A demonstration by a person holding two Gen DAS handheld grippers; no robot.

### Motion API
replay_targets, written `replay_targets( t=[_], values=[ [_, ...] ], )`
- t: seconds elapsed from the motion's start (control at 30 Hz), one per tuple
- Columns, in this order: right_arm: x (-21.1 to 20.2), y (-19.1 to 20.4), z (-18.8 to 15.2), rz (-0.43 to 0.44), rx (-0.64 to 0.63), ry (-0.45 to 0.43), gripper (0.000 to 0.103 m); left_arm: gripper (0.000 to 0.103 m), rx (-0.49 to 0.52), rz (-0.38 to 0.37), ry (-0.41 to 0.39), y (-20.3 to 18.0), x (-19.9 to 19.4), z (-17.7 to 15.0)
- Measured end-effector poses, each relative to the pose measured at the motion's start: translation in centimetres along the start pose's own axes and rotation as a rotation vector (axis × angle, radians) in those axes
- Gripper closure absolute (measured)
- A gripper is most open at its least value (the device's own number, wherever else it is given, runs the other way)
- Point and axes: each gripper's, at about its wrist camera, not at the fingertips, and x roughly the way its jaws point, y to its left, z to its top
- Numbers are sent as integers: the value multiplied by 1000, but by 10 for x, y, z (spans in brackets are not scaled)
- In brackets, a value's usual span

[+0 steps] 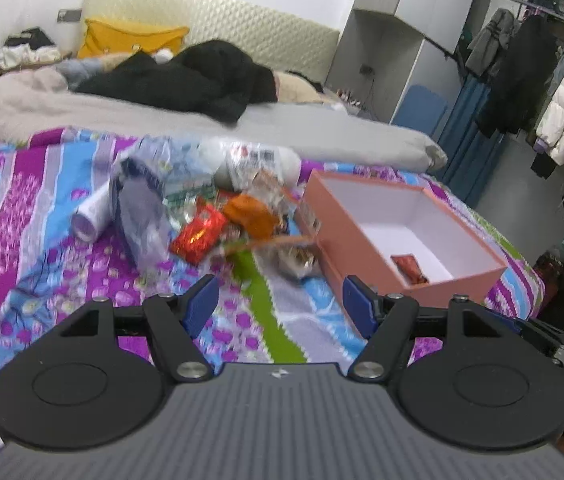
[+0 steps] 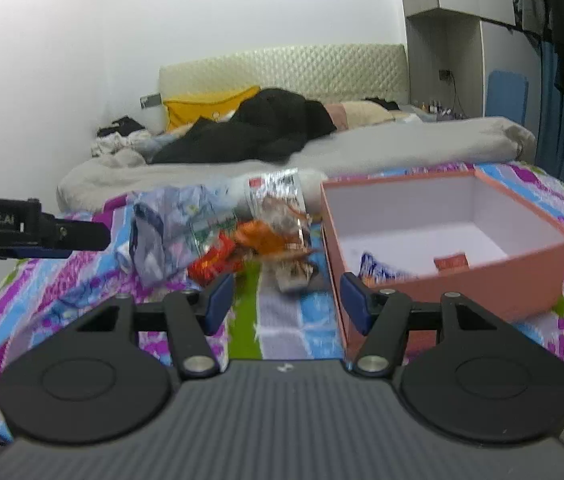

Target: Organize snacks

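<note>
A striped bedspread (image 1: 22, 208) covers the bed, where an open pink box (image 1: 366, 248) on the right holds a red packet (image 1: 410, 267). A heap of snack wrappers (image 1: 202, 208) lies just left of the box. Left gripper (image 1: 280, 306) and right gripper (image 2: 286, 300) hover nearby, jaws spread, empty.

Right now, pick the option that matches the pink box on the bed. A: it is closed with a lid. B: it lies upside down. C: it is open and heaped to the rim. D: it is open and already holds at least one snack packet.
D: the pink box has no lid on it and its white inside shows, with a red packet lying on its floor, while most snacks still sit in the pile beside it.
</note>
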Motion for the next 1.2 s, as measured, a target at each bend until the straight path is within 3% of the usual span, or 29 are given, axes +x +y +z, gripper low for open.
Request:
replay_targets(
  t=[0.53,0.77,1.1,1.2],
  values=[
    [41,25,-20,43,-132,60,43,30,-112,-4,44,31,58,-15],
    [85,39,-23,34,-210,106,44,30,-222,-10,75,60,111,-13],
    [152,47,-22,24,-288,148,49,35,-204,-33,163,88,195,-3],
    [174,48,-24,7,-328,153,57,40,-206,-60,172,93,215,1]
  ],
)
